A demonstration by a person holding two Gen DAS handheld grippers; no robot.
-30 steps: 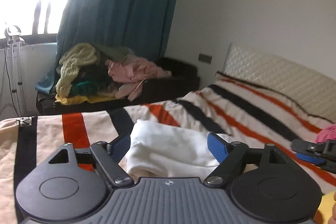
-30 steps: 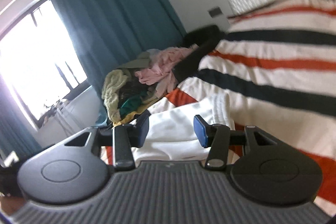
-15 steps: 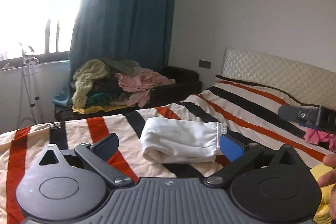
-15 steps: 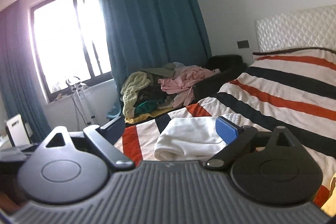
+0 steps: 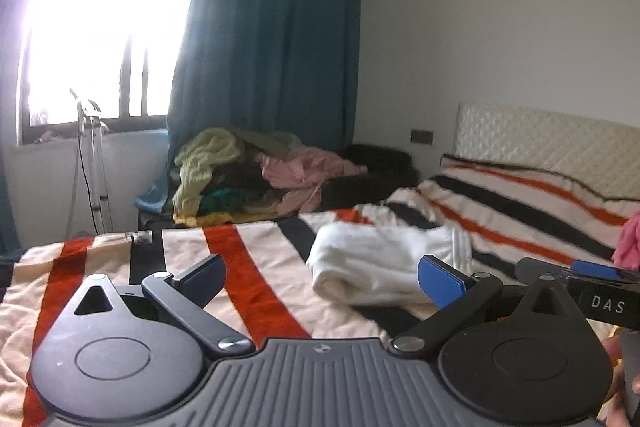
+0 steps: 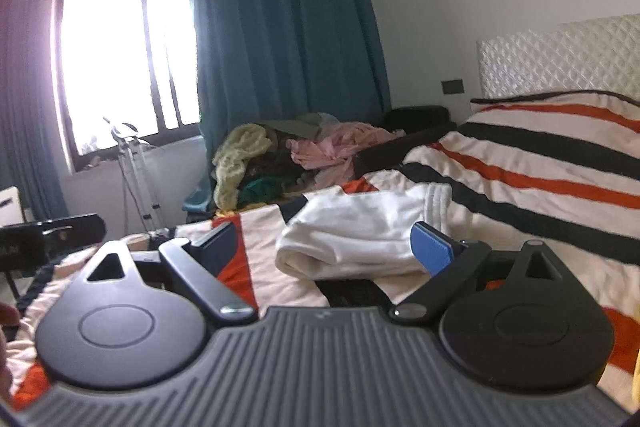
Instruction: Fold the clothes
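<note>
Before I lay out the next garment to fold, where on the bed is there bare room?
Free: the striped blanket left of the folded white garment, toward the bed's near corner, and the stretch between the garment and the headboard. Crowded: the clothes heap by the curtain, off the bed, and the pink cloth at the right edge.

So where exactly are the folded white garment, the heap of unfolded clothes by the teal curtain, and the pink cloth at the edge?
folded white garment [image 5: 380, 263], left wrist view, middle of its top face
heap of unfolded clothes [image 6: 288, 159], right wrist view, centre of the pile
pink cloth [image 5: 629, 241], left wrist view, its visible bunched edge
</note>
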